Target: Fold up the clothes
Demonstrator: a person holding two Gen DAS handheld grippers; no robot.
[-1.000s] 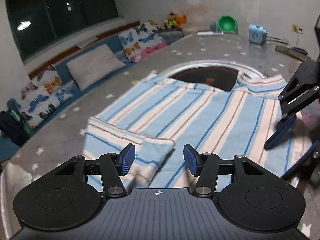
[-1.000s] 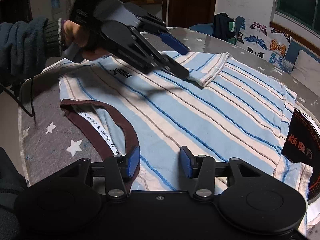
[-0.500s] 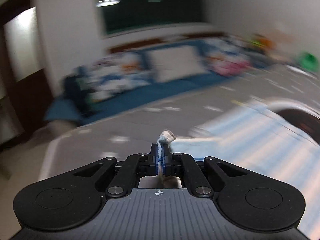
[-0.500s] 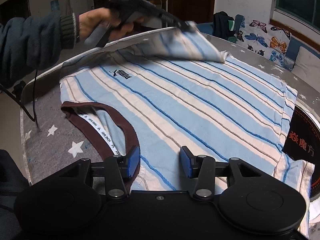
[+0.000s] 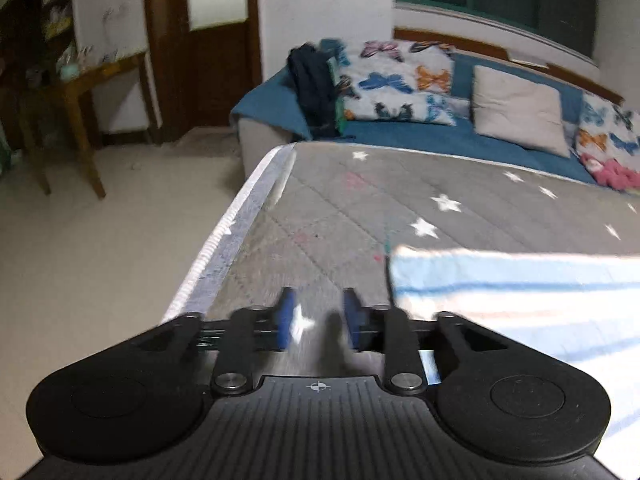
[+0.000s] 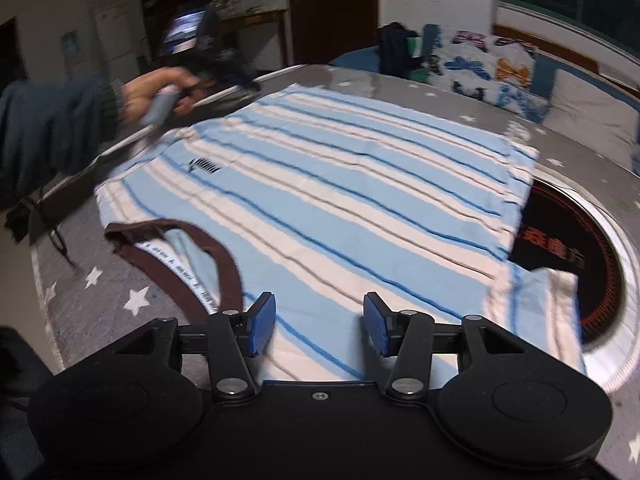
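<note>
A light-blue and cream striped shirt [image 6: 340, 184] with a brown collar [image 6: 176, 256] lies flat on the grey star-print table cover [image 6: 92, 280]. My right gripper [image 6: 318, 322] is open and empty, just above the shirt near the collar. My left gripper [image 5: 316, 318] is open and empty over the bare table cover, just left of the shirt's edge [image 5: 500, 284]. In the right wrist view the left gripper [image 6: 224, 64] is blurred at the far side of the table, in the person's hand [image 6: 156, 92].
The table's left edge [image 5: 224, 240] drops to a tiled floor [image 5: 100, 248]. A dark round inset [image 6: 568, 240] lies in the table beside the shirt. A blue sofa with butterfly cushions [image 5: 400, 84] stands behind. A wooden side table [image 5: 76, 92] stands far left.
The left gripper grabbed the folded sleeve, pulled it outward to the table edge, then let go; the sleeve now lies spread flat. The right gripper stayed open near the collar.
</note>
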